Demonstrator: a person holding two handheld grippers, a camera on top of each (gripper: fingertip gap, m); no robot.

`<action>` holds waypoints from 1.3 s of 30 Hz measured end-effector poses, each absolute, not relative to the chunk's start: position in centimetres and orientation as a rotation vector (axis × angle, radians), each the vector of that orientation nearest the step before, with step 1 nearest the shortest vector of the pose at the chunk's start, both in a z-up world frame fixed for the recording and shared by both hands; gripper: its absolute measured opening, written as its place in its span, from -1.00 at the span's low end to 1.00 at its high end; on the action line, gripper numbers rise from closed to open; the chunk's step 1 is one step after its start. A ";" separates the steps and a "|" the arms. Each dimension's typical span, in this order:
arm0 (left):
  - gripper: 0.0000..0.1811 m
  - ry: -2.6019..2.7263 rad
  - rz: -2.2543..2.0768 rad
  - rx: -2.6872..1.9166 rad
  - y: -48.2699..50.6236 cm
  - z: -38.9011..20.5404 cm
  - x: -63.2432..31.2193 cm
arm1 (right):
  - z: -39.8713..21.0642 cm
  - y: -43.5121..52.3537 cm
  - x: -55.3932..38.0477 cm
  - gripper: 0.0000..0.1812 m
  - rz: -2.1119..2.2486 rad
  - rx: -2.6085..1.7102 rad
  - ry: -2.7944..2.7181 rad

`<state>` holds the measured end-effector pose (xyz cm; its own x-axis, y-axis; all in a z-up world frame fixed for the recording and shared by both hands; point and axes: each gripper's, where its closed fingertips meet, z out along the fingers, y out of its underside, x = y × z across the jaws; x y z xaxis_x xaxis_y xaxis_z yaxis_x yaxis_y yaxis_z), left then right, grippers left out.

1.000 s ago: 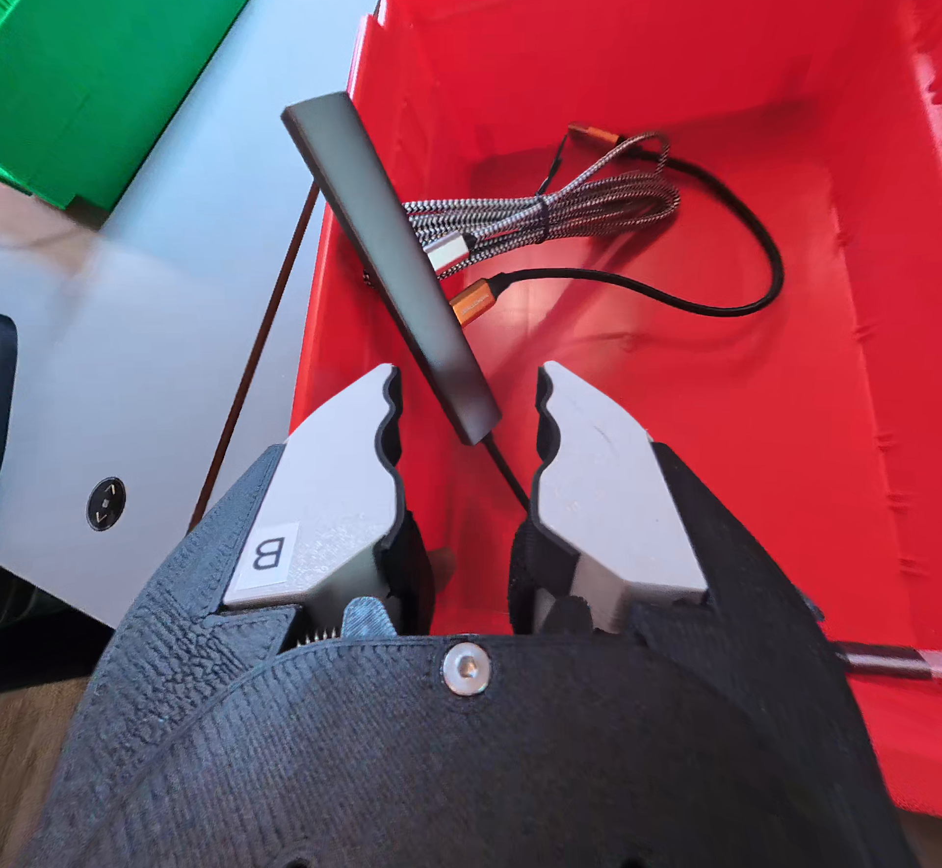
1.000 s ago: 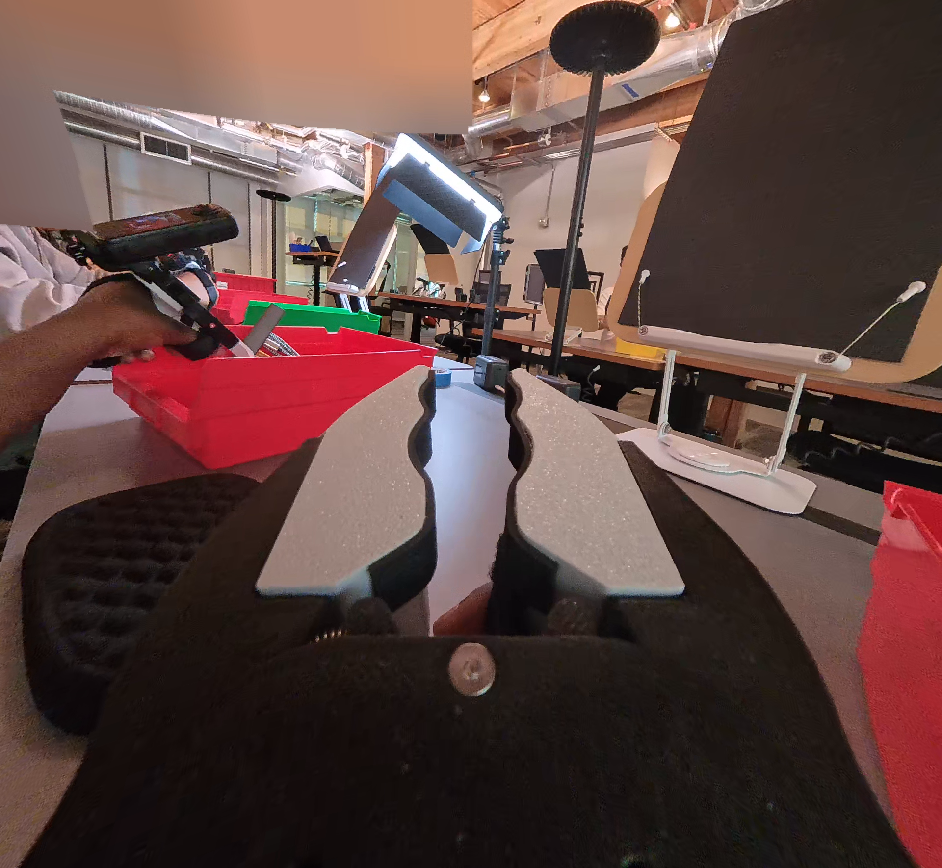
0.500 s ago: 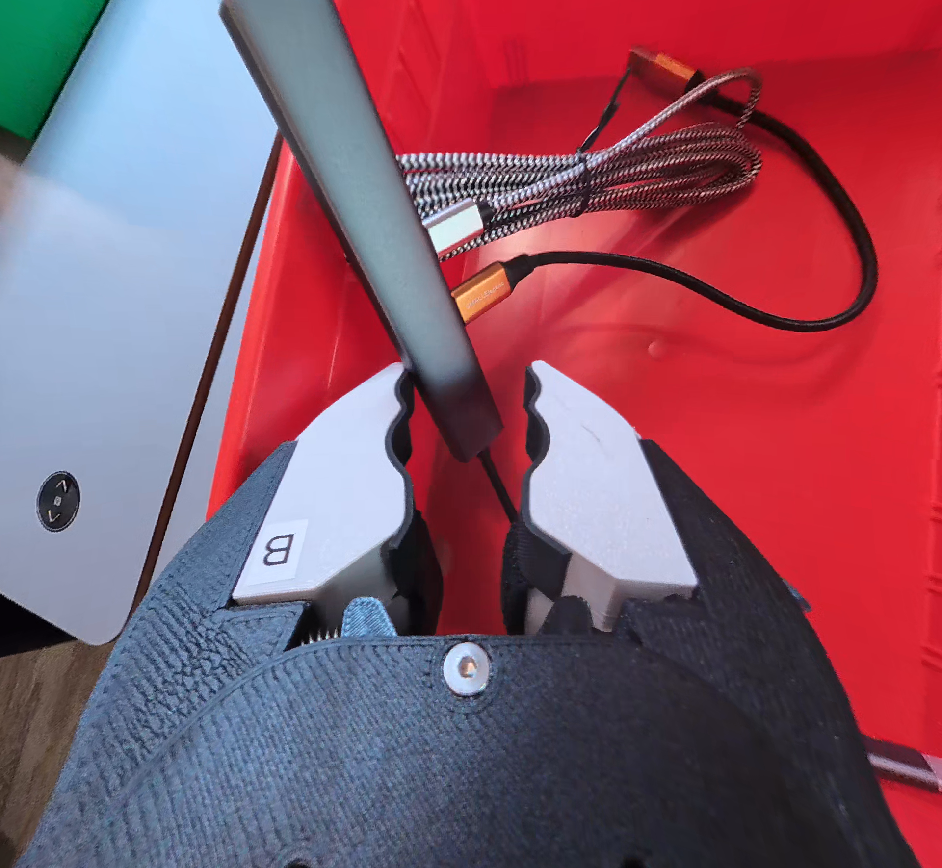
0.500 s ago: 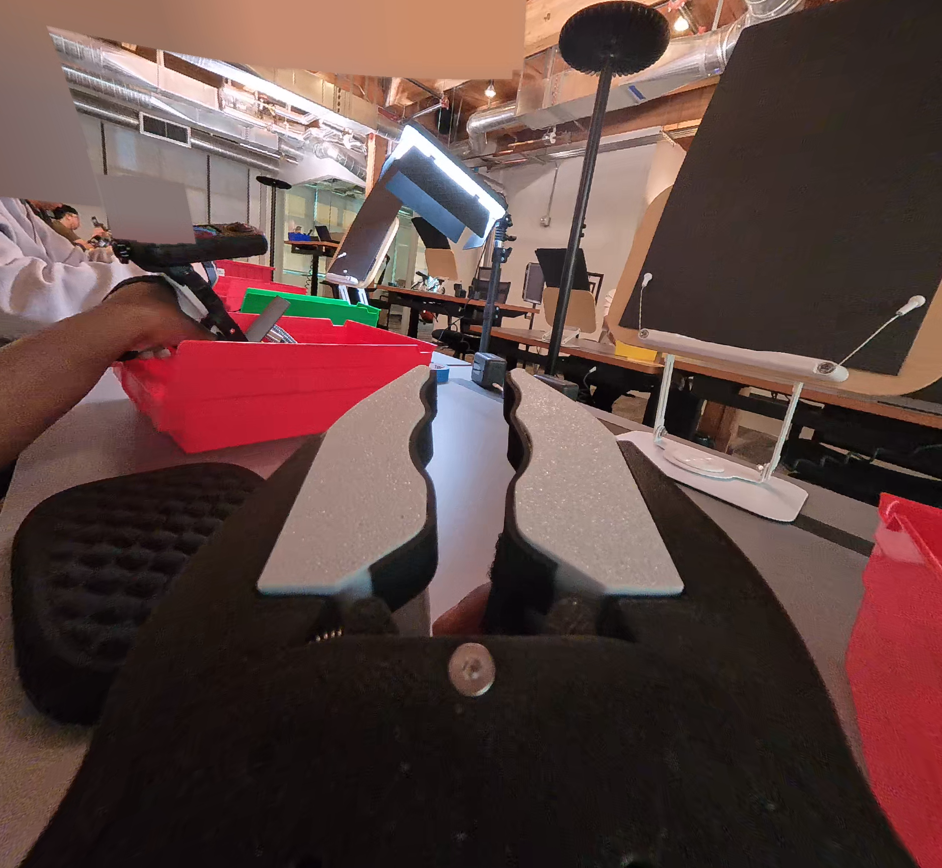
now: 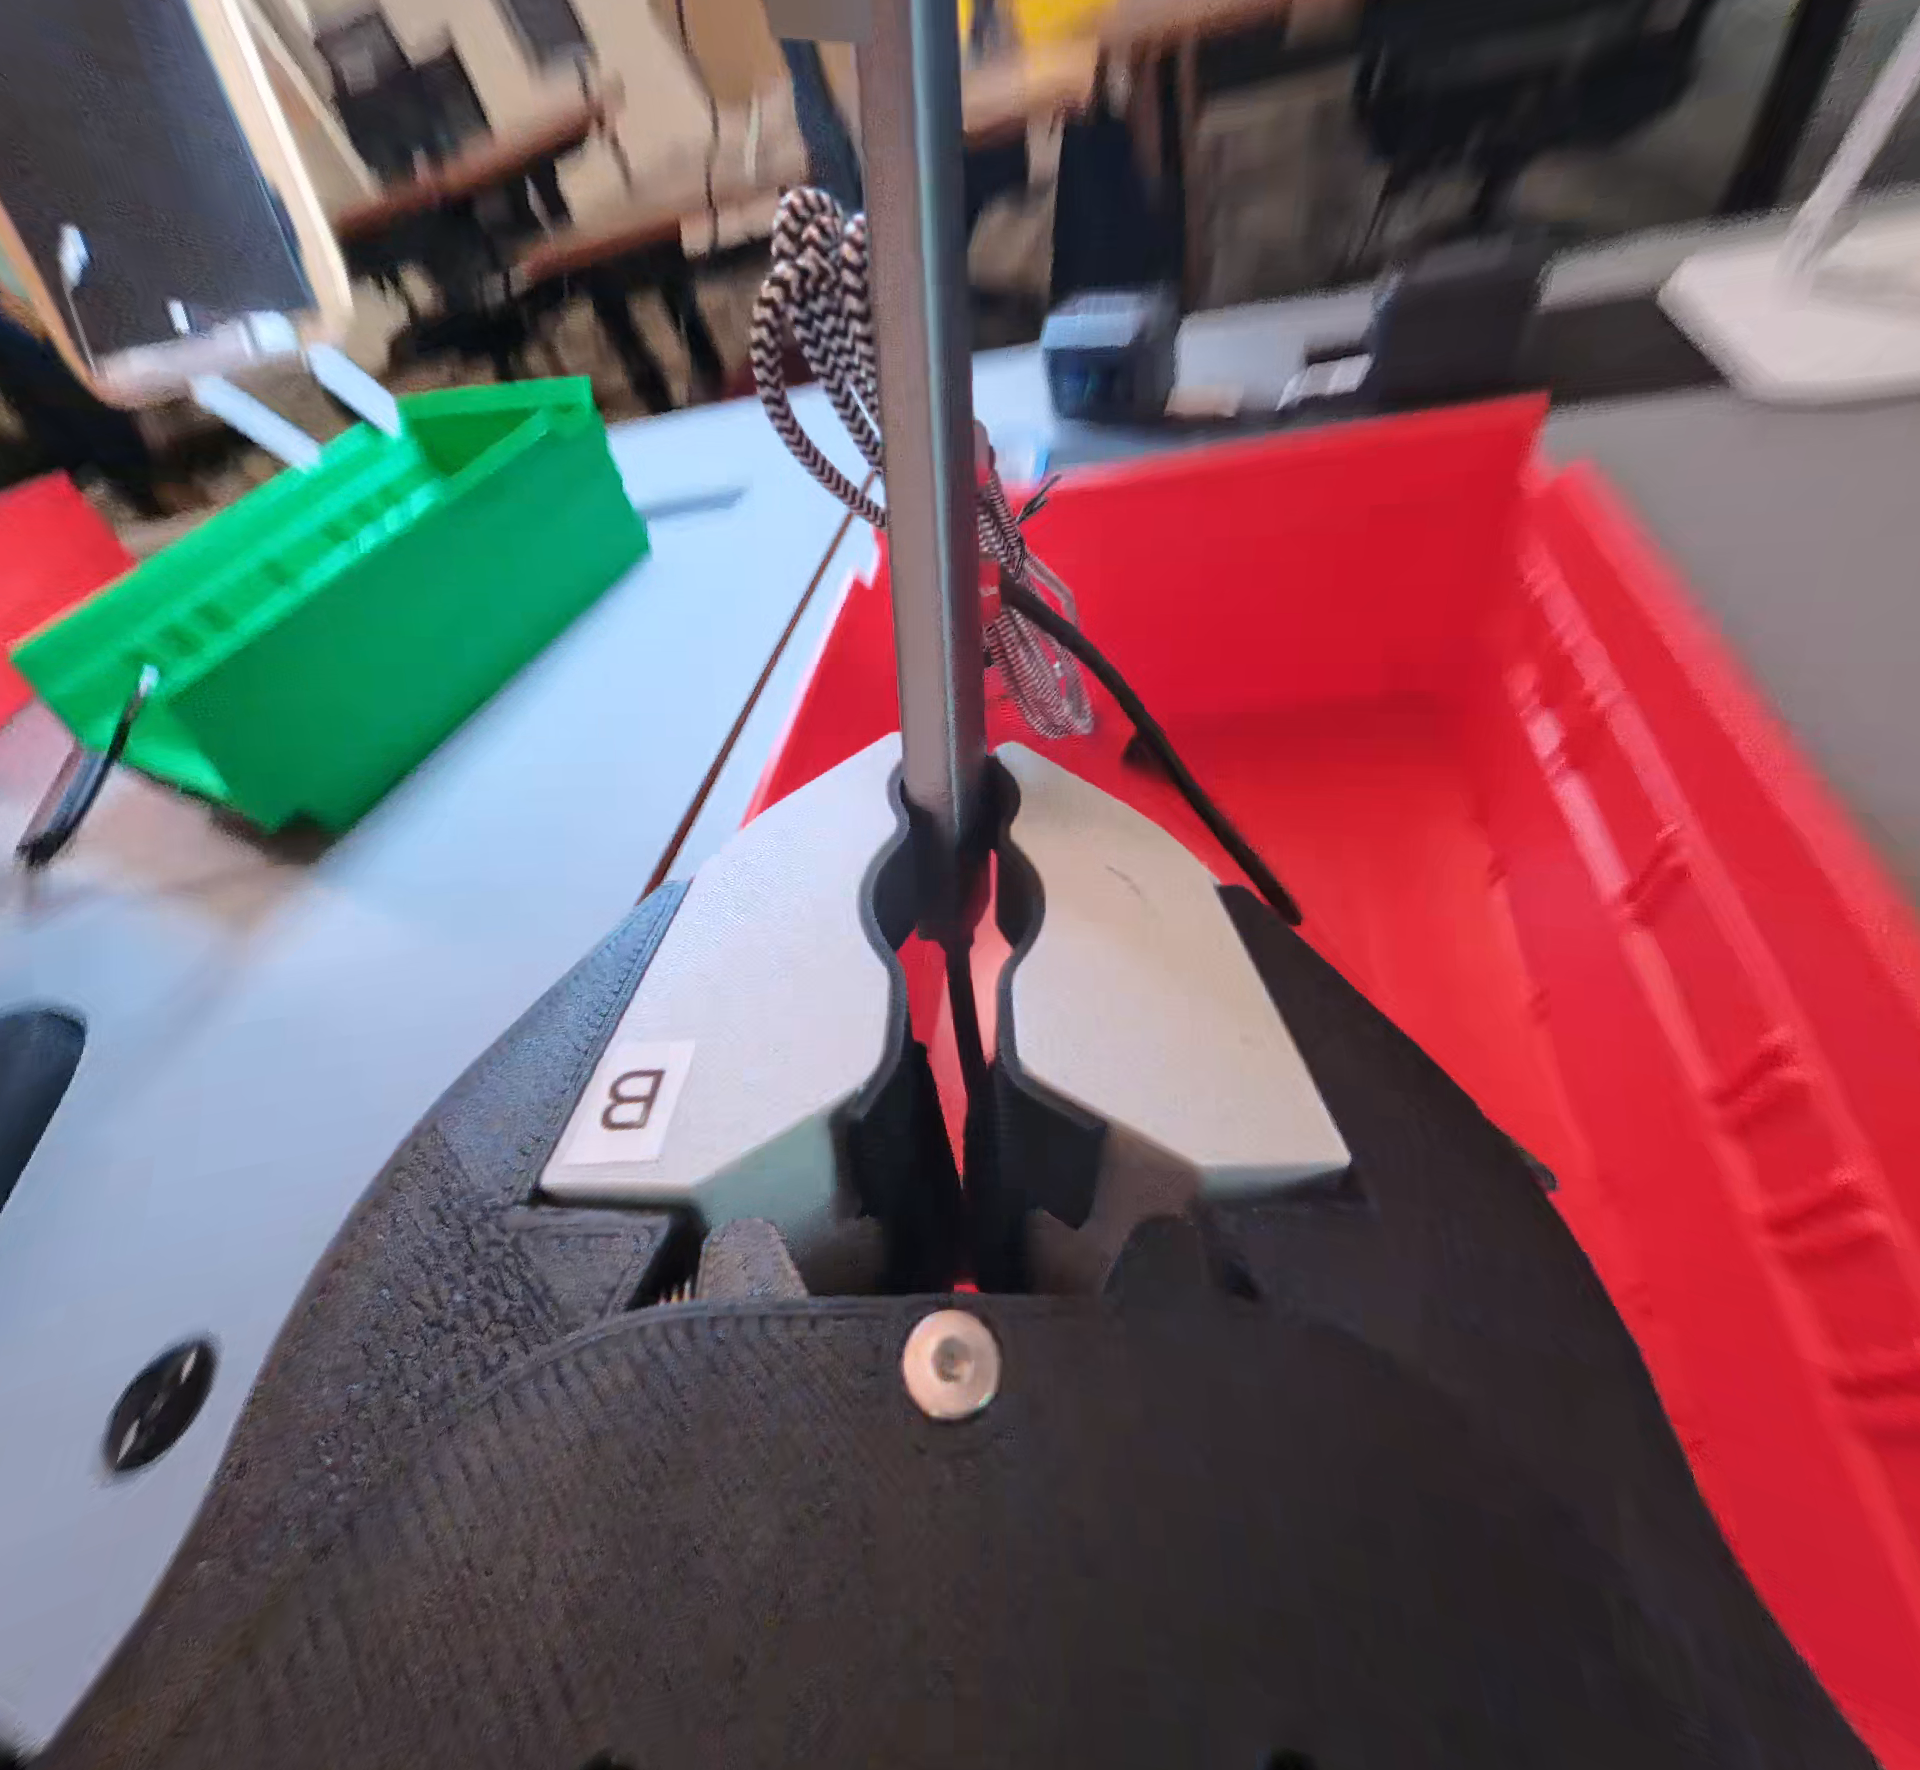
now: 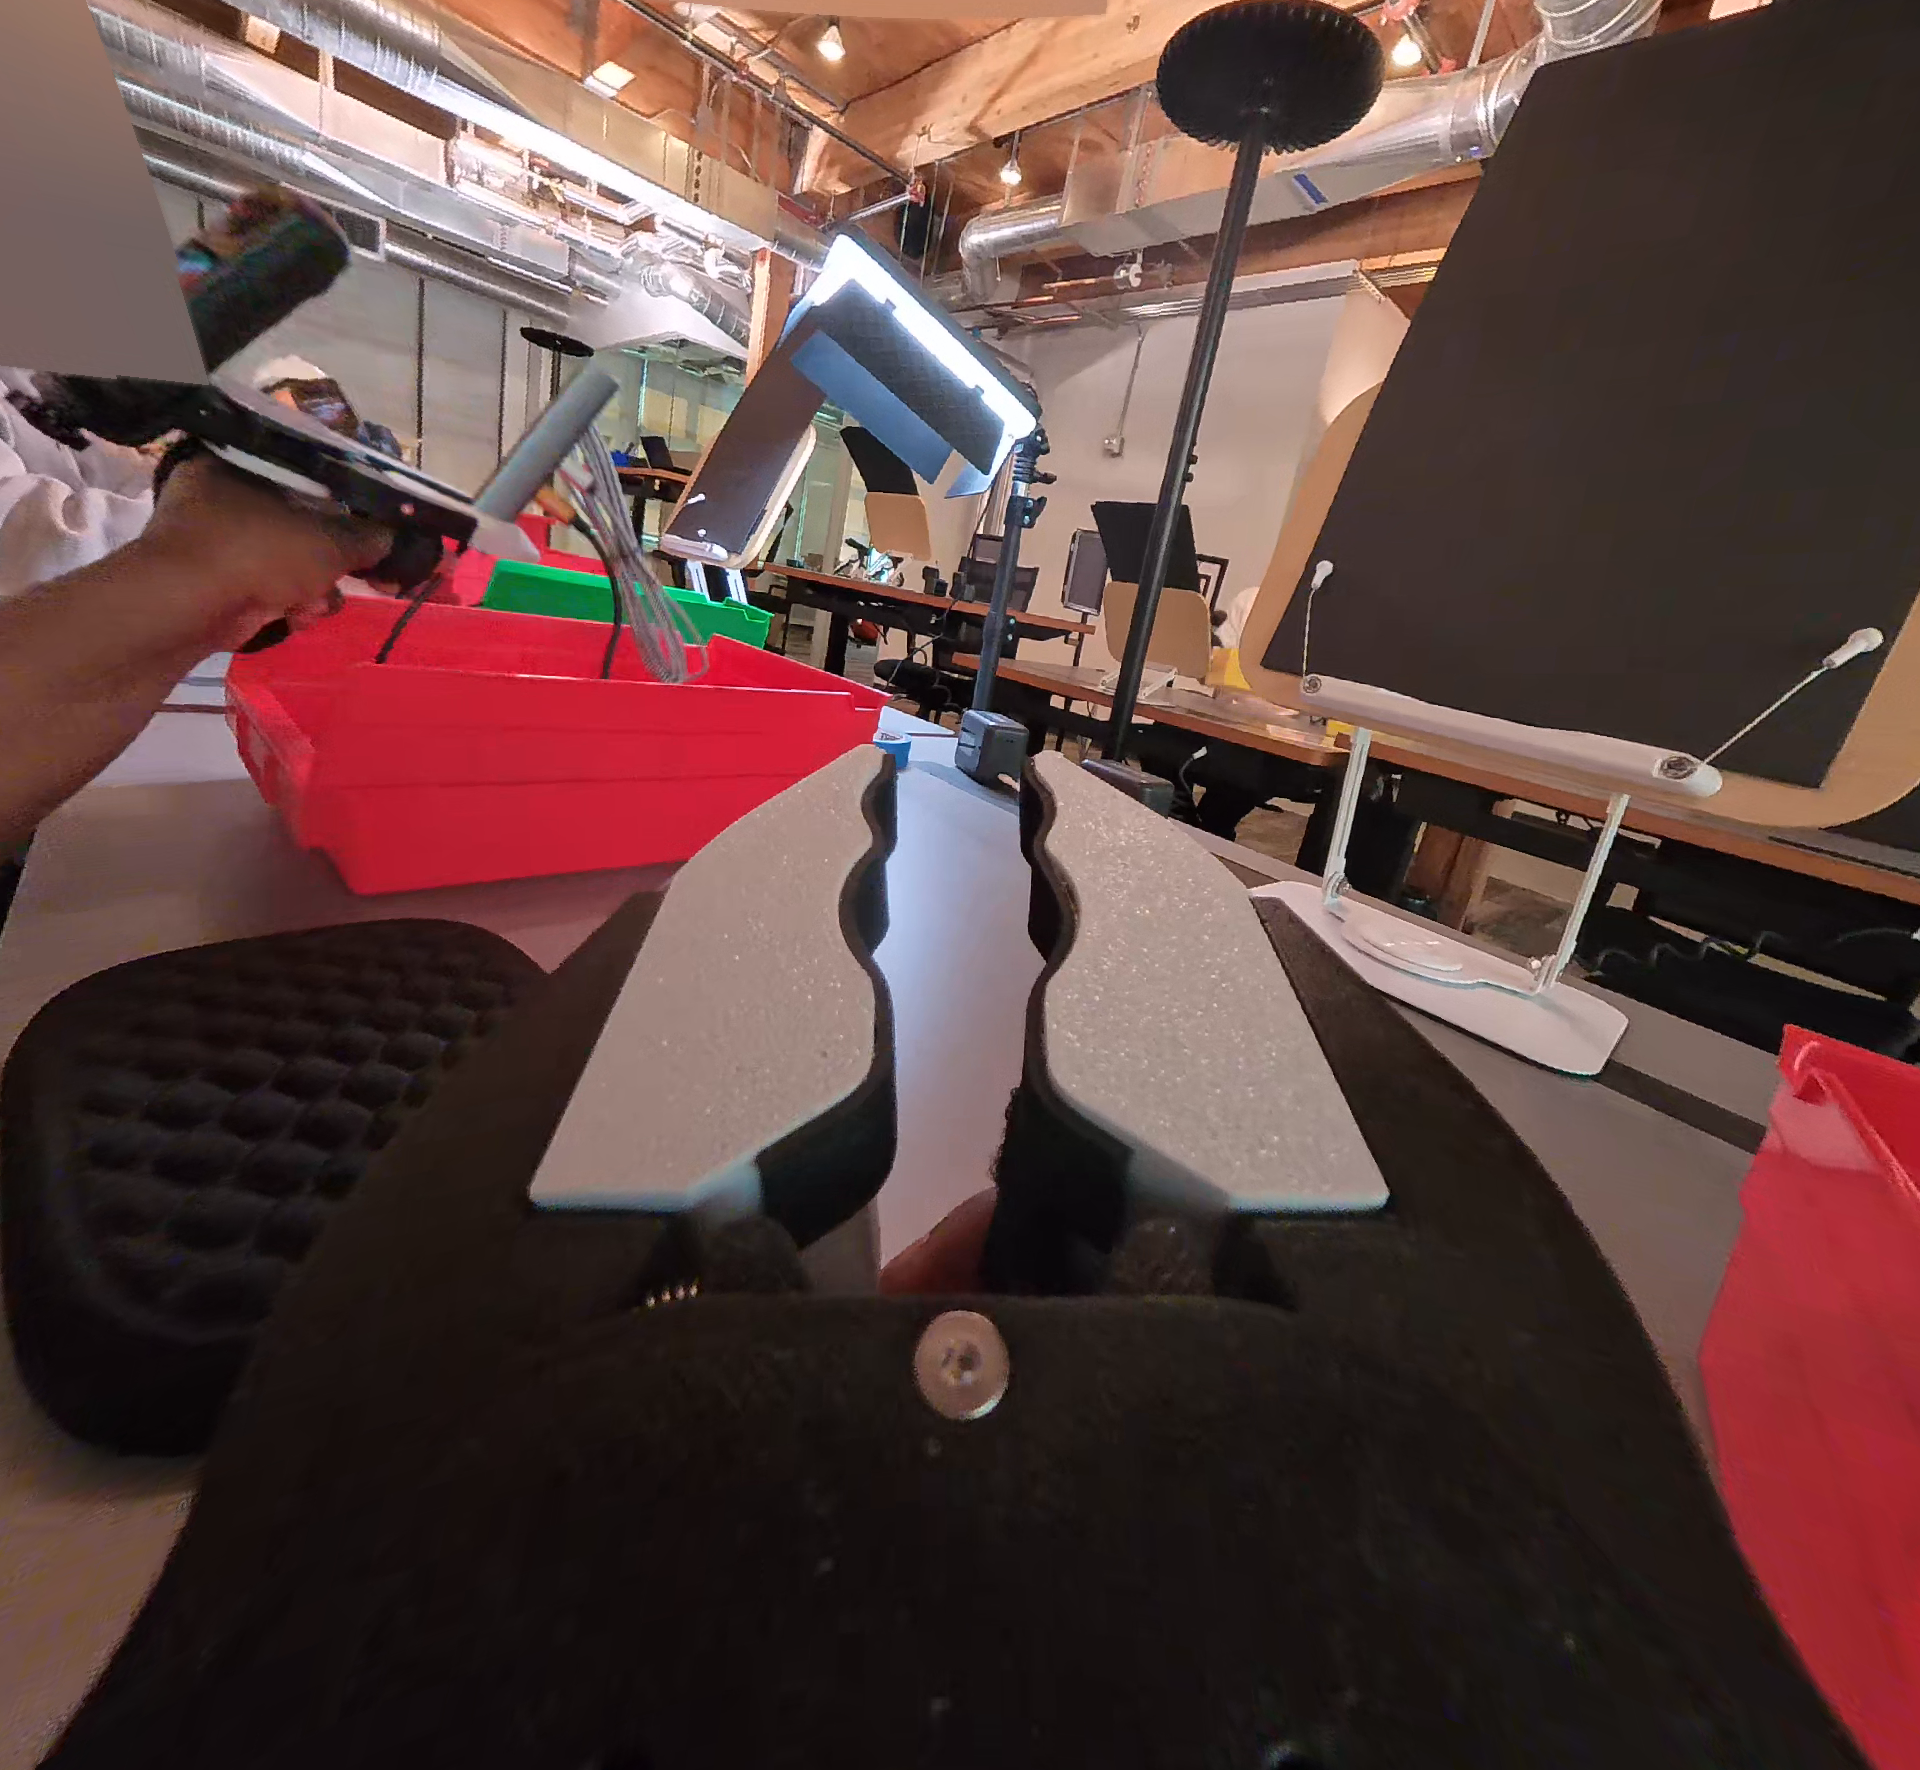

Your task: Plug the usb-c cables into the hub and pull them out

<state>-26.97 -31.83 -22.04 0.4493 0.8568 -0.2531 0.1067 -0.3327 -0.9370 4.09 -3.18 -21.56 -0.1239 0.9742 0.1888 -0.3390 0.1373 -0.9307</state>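
Observation:
My left gripper is shut on the lower end of a slim grey hub, held edge-on and raised above the red bin. A braided black-and-white cable and a black cable hang from the hub's right side into the bin. In the right wrist view the hub and dangling cables show at the far left over the red bin, held by the left gripper. My right gripper is open and empty, low over the grey table.
A green bin stands left of the red bin, on the grey table. A black textured pad lies left of my right gripper. A black board on a white stand and a black pole stand at the right. Another red bin is at the right edge.
My left gripper closed on the hub's lower end and lifted it out of the red bin, tilting the view up; the plugged cables rose with it. My right gripper stayed open and nearly still.

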 end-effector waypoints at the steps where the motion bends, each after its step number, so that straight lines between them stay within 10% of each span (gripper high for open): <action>1: -0.91 -0.770 0.968 -1.668 -31.3 -20.4 -26.3 | -21.6 -3.2 4.1 -0.76 1.332 -0.764 -1.140; 17: -0.92 -0.045 0.384 -0.885 -24.0 -1.0 -9.0 | -21.7 -3.4 4.4 -0.77 1.318 -0.768 -1.134; 39: -0.93 0.236 -0.250 -1.714 -4.8 -25.2 2.1 | -20.4 -3.6 3.7 -0.79 0.790 -0.518 -1.176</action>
<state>2.11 -4.79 -25.19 0.9545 -0.2963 0.0325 -0.0145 -0.1552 -0.9878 3.74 -3.63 -20.45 0.1728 0.7737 0.6095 -0.2714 0.6323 -0.7256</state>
